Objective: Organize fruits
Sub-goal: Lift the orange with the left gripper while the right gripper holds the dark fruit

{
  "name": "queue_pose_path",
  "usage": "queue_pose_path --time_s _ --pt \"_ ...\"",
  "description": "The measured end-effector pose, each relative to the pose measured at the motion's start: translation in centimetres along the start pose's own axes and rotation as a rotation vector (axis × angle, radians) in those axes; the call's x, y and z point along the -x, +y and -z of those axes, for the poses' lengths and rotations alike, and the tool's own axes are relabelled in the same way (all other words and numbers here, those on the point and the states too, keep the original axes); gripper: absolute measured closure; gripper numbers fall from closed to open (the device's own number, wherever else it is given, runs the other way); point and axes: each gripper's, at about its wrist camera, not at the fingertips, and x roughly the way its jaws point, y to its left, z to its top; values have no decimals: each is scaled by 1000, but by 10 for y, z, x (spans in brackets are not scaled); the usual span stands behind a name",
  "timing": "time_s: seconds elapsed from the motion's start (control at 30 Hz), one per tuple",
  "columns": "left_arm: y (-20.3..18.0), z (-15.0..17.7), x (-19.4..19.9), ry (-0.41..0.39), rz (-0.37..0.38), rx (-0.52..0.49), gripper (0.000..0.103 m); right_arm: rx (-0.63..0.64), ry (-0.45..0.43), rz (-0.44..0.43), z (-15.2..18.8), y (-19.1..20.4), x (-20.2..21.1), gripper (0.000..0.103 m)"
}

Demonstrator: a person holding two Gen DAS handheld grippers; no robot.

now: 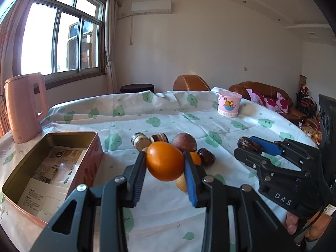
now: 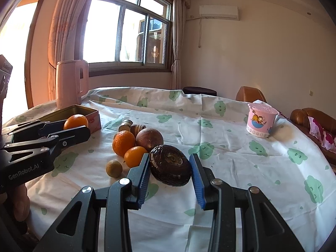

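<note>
Though partly hidden behind left gripper [image 1: 166, 163], yellowish fruit [image 1: 181, 183] unidentifiable.

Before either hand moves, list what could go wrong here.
The round orange in the left gripper may slip from the narrow pads. The right gripper holds the dark fruit close to the fruit pile; swinging toward the tin could knock loose fruit rolling.
</note>
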Motion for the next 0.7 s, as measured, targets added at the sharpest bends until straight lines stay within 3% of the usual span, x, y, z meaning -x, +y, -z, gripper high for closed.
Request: queue_pose_path --time_s 0.7 --pt "-1 0 7 -45 -2 -8 67 13 -44 16 0 2 6 64"
